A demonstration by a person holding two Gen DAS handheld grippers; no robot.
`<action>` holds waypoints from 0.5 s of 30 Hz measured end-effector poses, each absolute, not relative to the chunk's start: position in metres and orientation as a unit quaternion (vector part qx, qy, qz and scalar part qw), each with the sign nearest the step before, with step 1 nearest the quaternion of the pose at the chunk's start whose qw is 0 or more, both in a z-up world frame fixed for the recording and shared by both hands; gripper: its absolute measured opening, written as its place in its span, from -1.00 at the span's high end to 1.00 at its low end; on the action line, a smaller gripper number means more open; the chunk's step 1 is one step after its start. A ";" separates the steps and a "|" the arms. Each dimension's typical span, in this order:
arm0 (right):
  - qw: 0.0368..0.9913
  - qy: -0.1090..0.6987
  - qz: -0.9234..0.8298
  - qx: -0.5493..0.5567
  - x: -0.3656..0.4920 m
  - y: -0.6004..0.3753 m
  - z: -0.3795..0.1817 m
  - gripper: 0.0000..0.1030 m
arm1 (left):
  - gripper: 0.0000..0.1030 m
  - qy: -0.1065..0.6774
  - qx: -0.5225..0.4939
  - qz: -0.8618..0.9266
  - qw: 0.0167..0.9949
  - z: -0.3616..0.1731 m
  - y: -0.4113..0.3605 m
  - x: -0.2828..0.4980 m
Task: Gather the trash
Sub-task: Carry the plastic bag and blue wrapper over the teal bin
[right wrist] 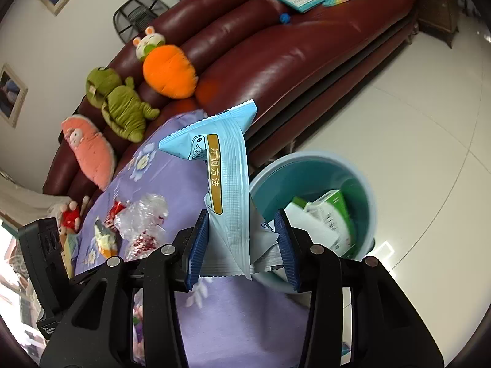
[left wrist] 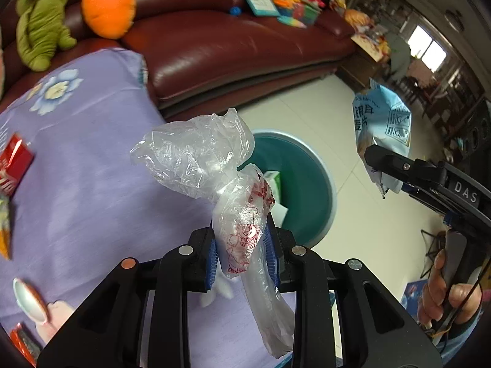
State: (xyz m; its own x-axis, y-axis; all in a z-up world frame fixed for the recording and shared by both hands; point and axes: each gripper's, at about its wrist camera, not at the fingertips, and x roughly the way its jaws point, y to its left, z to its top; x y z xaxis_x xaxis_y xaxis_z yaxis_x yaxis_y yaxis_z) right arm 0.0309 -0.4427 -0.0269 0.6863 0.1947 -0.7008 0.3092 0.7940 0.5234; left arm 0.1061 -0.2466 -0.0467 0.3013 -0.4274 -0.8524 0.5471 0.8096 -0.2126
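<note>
Crinkly clear plastic bag (left wrist: 214,168) could snag on the left tool's (left wrist: 242,254) ribbed pads at release and hang there instead of falling into the teal bin (left wrist: 319,184) on the floor, just right of the purple-covered tabletop (left wrist: 92,159). That tool is clamped tight on the bag's neck. The right tool (right wrist: 242,242) stands partly open, gripping a light-blue packet (right wrist: 227,178) near the bin; the flimsy packet might drift past the rim.
</note>
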 end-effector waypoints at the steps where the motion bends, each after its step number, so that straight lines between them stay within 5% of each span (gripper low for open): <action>1: 0.860 0.394 -0.035 0.323 0.031 -0.447 -0.029 0.19 | 0.48 0.510 0.065 -0.306 0.801 -0.050 -0.255 0.107; 15: 0.842 0.402 -0.055 0.355 0.023 -0.487 -0.055 0.19 | 0.40 0.538 0.103 -0.324 0.771 -0.084 -0.320 0.114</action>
